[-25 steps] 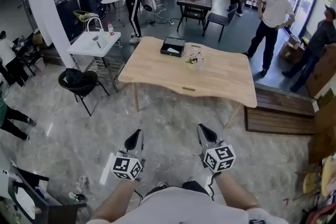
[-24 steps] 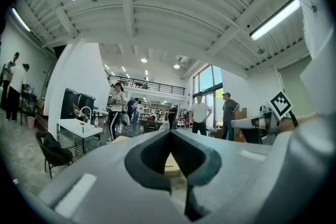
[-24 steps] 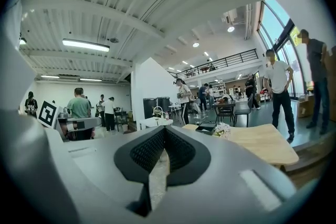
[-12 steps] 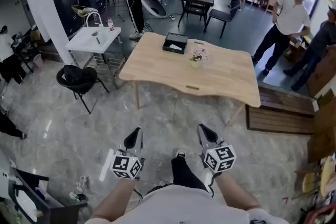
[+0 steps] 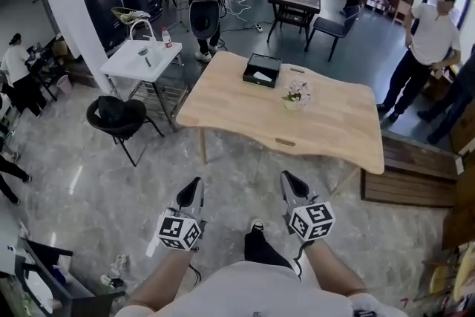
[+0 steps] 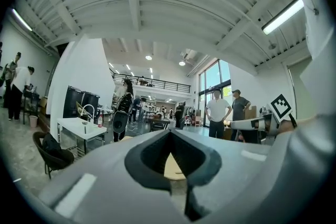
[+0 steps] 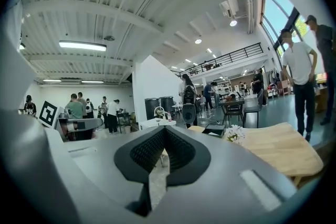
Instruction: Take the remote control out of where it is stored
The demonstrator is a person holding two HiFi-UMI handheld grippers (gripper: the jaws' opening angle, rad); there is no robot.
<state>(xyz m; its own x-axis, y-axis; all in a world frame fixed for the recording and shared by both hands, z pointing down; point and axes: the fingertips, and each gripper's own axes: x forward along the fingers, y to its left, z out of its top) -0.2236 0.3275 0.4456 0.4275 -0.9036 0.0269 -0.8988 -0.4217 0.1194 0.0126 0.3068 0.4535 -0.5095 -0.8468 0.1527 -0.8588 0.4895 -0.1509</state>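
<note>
A light wooden table [image 5: 245,104] stands a few steps ahead of me. On its far side lies an open black box [image 5: 262,70] with something pale inside; I cannot tell whether that is the remote. A small pot of flowers [image 5: 297,96] sits near the table's middle. My left gripper [image 5: 191,191] and right gripper [image 5: 289,182] hang side by side over the floor, well short of the table, both shut and holding nothing. The right gripper view shows the table [image 7: 278,147], the box [image 7: 214,129] and the flowers [image 7: 232,134] beyond the gripper [image 7: 165,131]. The left gripper [image 6: 170,134] points the same way.
A white side table [image 5: 145,59] and a black chair [image 5: 119,115] stand left of the wooden table. A low wooden platform [image 5: 408,174] lies to the right. Several people stand around, one in a white shirt [image 5: 427,41] at the right, one with a backpack [image 5: 204,7] behind the table.
I have walked towards the table, which now sits a little nearer and more to the right. My foot has stepped forward between the grippers. The grippers keep their pose.
</note>
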